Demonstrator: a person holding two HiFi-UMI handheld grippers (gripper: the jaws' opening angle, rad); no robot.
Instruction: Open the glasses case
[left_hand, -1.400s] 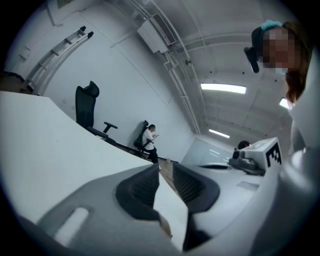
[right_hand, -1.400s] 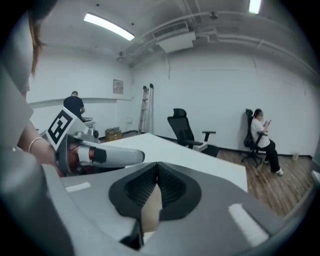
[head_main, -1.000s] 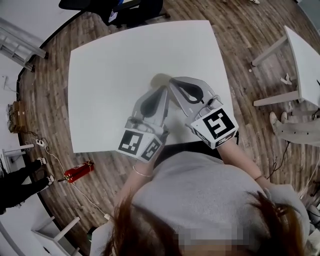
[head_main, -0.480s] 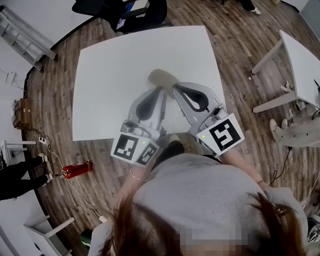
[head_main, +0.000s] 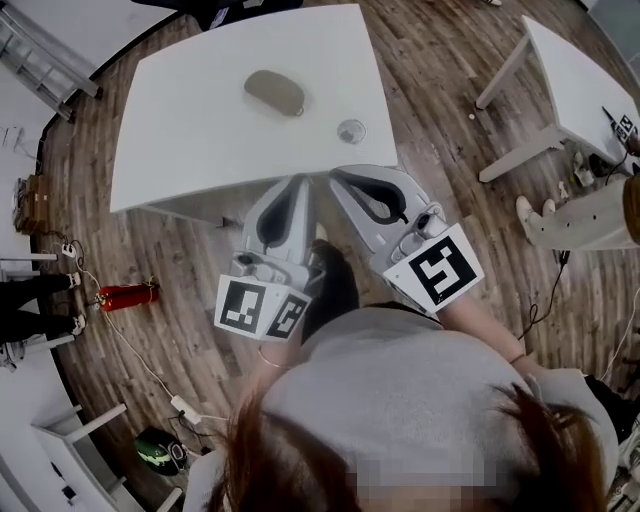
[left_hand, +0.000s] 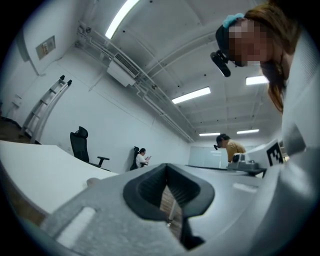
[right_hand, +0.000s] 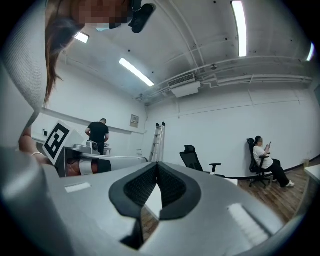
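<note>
**Jaws and setting before the approach.** The jaws of the left gripper (left_hand: 168, 190) were clenched pad to pad on nothing, and so were those of the right gripper (right_hand: 157, 190). Through the slits below the pads we saw only wooden floor (head_main: 160, 240) and a sliver of white counter (head_main: 180, 150).

In the head view both grippers were held side by side with their tips close together. They pointed roughly level over the floor, just short of the counter's near edge.

The glasses case (head_main: 274, 92), a closed grey-brown oval, lay flat toward the far side of the counter, well apart from both grippers. A small round clear object (head_main: 351, 130) sat near it, toward the right edge.

We judged the case to be a light, rigid shell with a smooth, rounded skin. It would likely skid on the bare counter and slip from pads set on its curved crown. The sounder hold, in our view, was one gripper pinning the lower half near an end. The other would take the lid's lip on the long side opposite the hinge. We could not tell which side carried the hinge. Both pairs of jaws would first have to be released.
</note>
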